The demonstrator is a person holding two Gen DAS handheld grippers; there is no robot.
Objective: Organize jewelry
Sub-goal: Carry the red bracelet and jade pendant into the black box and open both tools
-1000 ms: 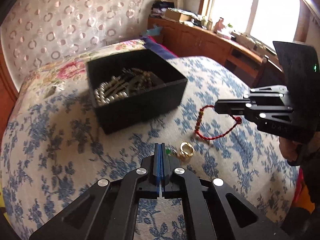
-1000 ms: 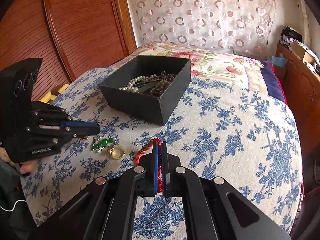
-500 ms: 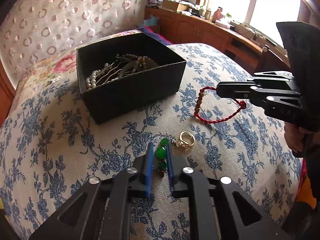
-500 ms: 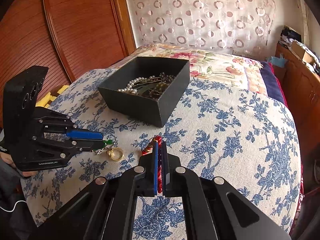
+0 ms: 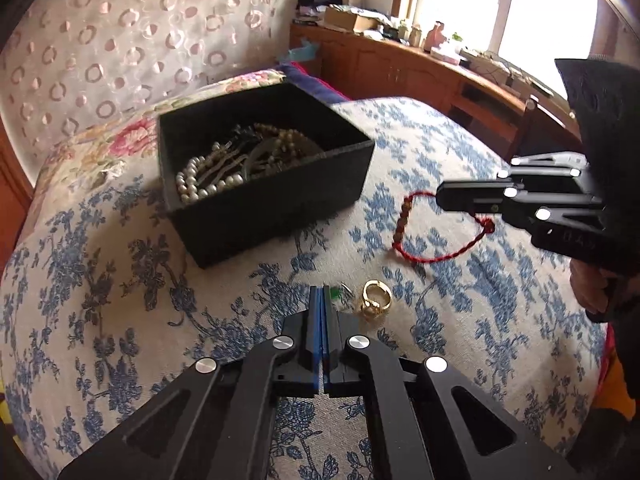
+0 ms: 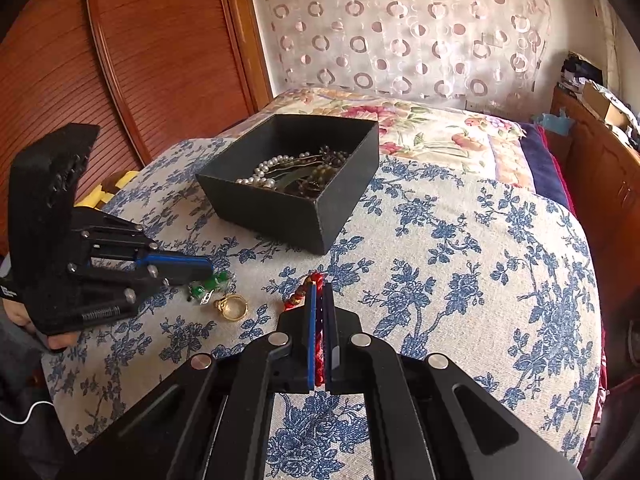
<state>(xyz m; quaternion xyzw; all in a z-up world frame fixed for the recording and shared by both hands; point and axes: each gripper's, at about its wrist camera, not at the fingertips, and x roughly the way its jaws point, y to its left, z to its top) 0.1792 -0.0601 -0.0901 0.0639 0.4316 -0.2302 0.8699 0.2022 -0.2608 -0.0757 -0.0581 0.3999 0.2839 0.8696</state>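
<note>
Right gripper (image 6: 319, 292) is clamped on the red bracelet (image 5: 432, 258), whose cord runs up between its pads while the beaded side trails toward the black box (image 5: 272, 216). The bracelet is on the window side of the box, near its front corner; I cannot tell whether the loop has left the cloth.

Left gripper (image 5: 322, 296) has just been closing, and its blue pads meet with nothing clearly between them. The green pendant (image 6: 208, 283) sits right at its tip, in front of the box, so whether a link is caught cannot be told. A gold ring (image 5: 376, 300) lies just beside the pendant, on the side nearer the bracelet.

The step in hand looks like carrying the bracelet to the box, which already holds pearls (image 5: 192, 184) and darker beads. To do it well:

- Lift straight up until the whole loop hangs free of the bedspread (image 5: 460, 320), since the cloth is soft and a dragged cord could snag.
- Clear the box's near wall before moving over it.
- Let go only when the dangling loop is well inside, or it may drape over the rim.
- Check the left grip with a small lift; a thin chain slips easily, and a regrasp should avoid nudging the ring.
</note>
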